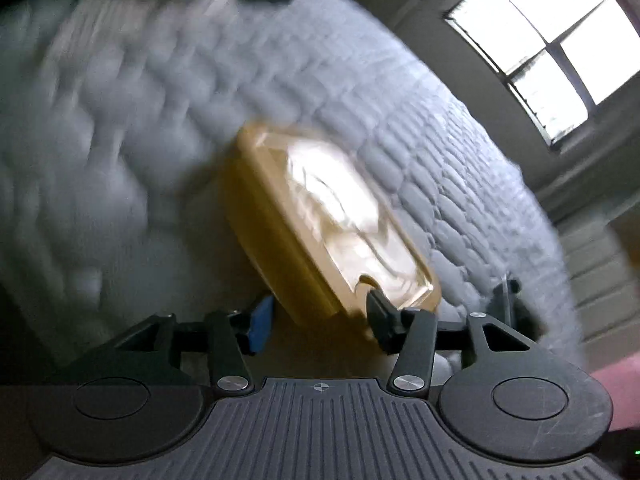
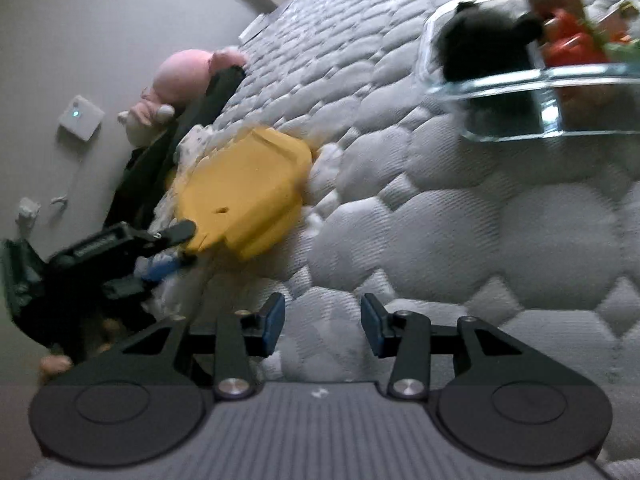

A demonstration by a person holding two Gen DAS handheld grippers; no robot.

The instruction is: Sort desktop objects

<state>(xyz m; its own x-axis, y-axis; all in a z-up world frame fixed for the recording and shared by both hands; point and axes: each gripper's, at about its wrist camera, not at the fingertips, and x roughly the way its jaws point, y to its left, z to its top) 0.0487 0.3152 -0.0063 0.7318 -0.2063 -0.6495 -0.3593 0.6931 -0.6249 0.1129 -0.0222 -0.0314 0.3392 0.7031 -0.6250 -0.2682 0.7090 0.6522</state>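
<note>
One yellow box (image 2: 244,196), one clear glass dish (image 2: 520,92), one pink plush toy (image 2: 180,76), one window (image 1: 560,40)

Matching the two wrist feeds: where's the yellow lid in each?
Left wrist: yellow lid centre frame, tilted, its near end between the left gripper fingers.
Right wrist: yellow lid left of centre, left gripper at its lower-left edge.
Shared landmark: quilted mattress.

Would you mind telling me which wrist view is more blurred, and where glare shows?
Left wrist view: heavy motion smear over the quilted white mattress, glare on the yellow lidded box, blown-out window. Right wrist view: sharper, only the clear glass dish blurred.
</note>
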